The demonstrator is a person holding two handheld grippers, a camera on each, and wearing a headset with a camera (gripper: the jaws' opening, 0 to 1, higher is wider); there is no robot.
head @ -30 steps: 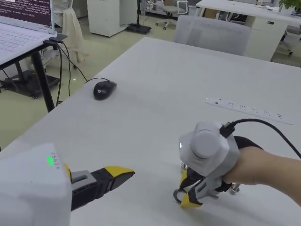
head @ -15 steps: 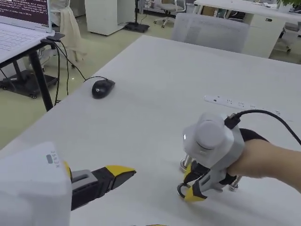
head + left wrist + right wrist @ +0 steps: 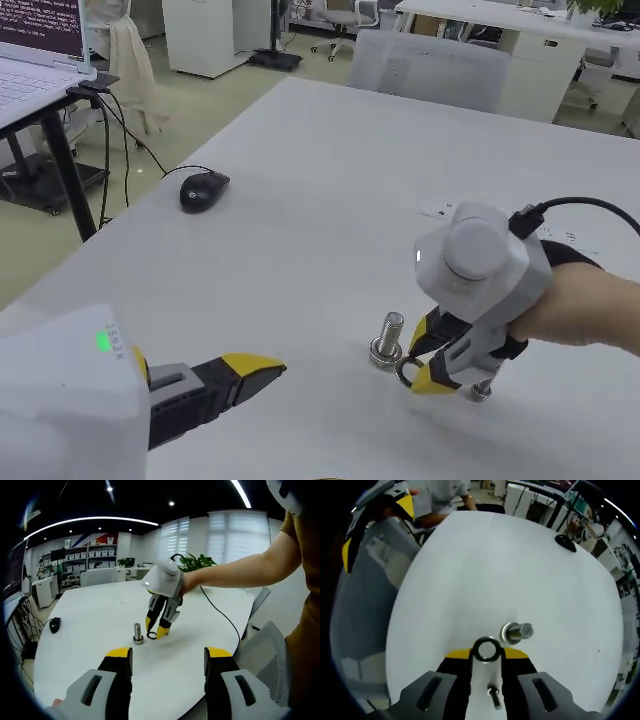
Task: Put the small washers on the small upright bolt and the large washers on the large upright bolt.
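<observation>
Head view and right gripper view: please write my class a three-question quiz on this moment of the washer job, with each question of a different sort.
1. True or false: the right gripper is holding a washer.
2. Multiple choice: where is the washer relative to the large bolt?
A. Threaded over it
B. Beside it, in the jaws
C. Balanced on its top
3. Fill in the blank: the jaws of the left gripper stand ____, with nothing between them.

Key: 1 true; 2 B; 3 open.
</observation>
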